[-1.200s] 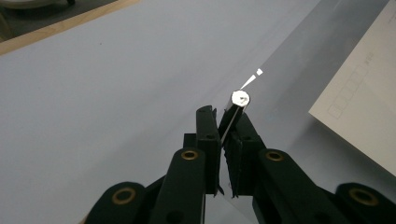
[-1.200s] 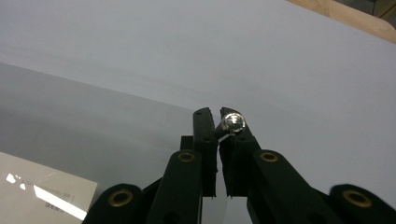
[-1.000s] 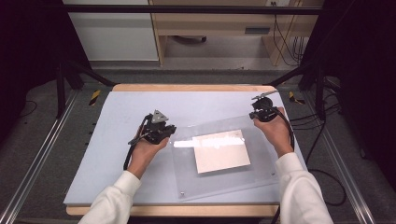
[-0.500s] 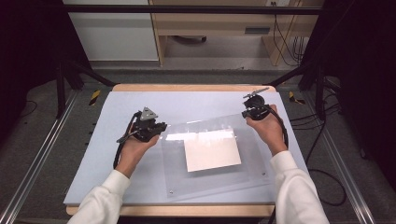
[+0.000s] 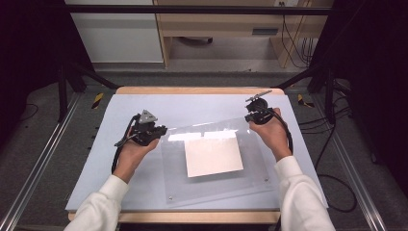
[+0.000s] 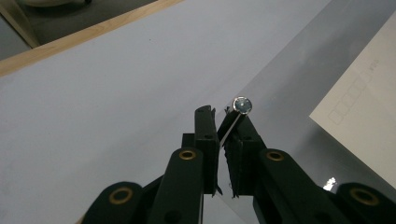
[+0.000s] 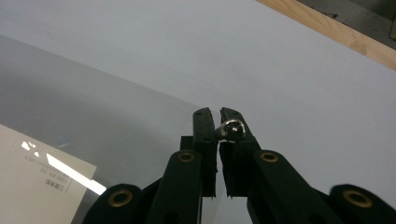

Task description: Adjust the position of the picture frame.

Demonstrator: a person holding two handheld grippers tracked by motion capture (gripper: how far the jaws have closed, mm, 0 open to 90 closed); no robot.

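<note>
- Near the front edge of the counter [image 5: 96, 192], with its pale lavender-grey top: the near edge of a clear, rectangular acrylic sheet [image 5: 260, 166] with small metal studs at its corners, lying just inside that edge.
- Under the clear sheet, at about the middle of the counter: a white rectangular paper card [image 5: 213, 157] with faint print, seen through the plastic.
- Farther back, the far edge of the sheet raised off the counter, so the sheet tilted up toward the back edge.
- At the sheet's far left corner: left tool [image 5: 153, 131], held in the person's left hand, jaws closed on the sheet's edge; in the left gripper view [image 6: 223, 122], thin plastic pinched between the two black jaws with a round silver corner stud [image 6: 242, 104] just past the tips.
- At the sheet's far right corner, toward the right edge of the counter: right tool [image 5: 254, 117], held in the right hand, jaws clamped on that corner; in the right gripper view [image 7: 218, 122], another silver stud [image 7: 230, 129] right at the tips.
- Beyond both tools: bare counter up to the wooden strip [image 5: 192, 90] along the back edge.
</note>
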